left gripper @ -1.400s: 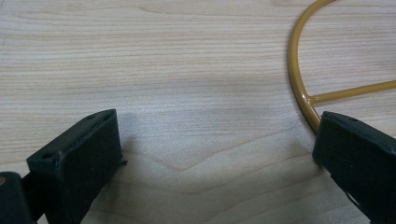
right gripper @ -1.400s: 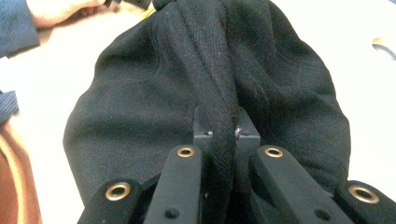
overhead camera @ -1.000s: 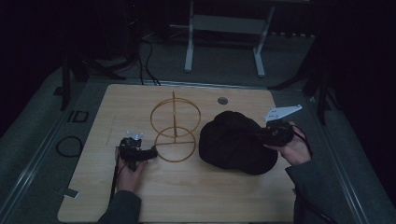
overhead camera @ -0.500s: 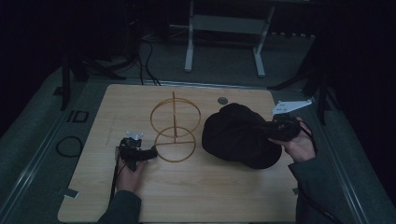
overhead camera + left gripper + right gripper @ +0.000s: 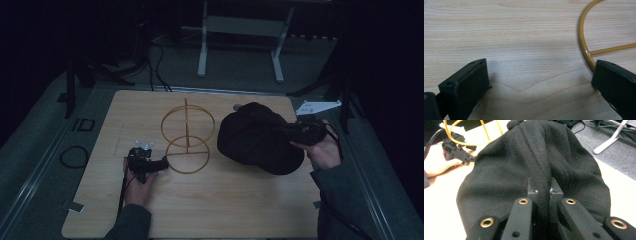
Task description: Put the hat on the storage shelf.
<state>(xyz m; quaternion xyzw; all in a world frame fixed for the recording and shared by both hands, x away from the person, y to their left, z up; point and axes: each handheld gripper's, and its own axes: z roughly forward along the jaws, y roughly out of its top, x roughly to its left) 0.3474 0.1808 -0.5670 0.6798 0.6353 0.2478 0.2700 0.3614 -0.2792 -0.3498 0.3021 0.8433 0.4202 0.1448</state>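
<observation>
Two hand-held grippers are at work on the wooden worktop (image 5: 240, 200), and places below are given relative to the gold wire stand (image 5: 187, 137).

The left hand-held gripper (image 5: 162, 163) lies at the near-left foot of the stand, jaws spread wide apart and holding nothing. In the left gripper view one jaw tip sits just beside the base ring (image 5: 584, 47); whether it touches cannot be told. Bare wood lies between the jaws.

The right hand-held gripper (image 5: 292, 131) is to the right of the stand, jaws clamped on a raised fold of the black fleece hat (image 5: 255, 140). The right gripper view shows the fold pinched between the jaw tips (image 5: 541, 190), with the hat (image 5: 534, 165) spreading away toward the stand.

Edges and room: the hat lies just beside the stand's right side, with a narrow gap between them. Its right part lies near the worktop's right edge. The near half of the worktop is open, as is the strip left of the stand.

Hard to make out: the high view is dim, and the hat reads as one dark mass with its opening not discernible. A small round object (image 5: 236, 107) sits behind the hat, half hidden and unidentifiable.
</observation>
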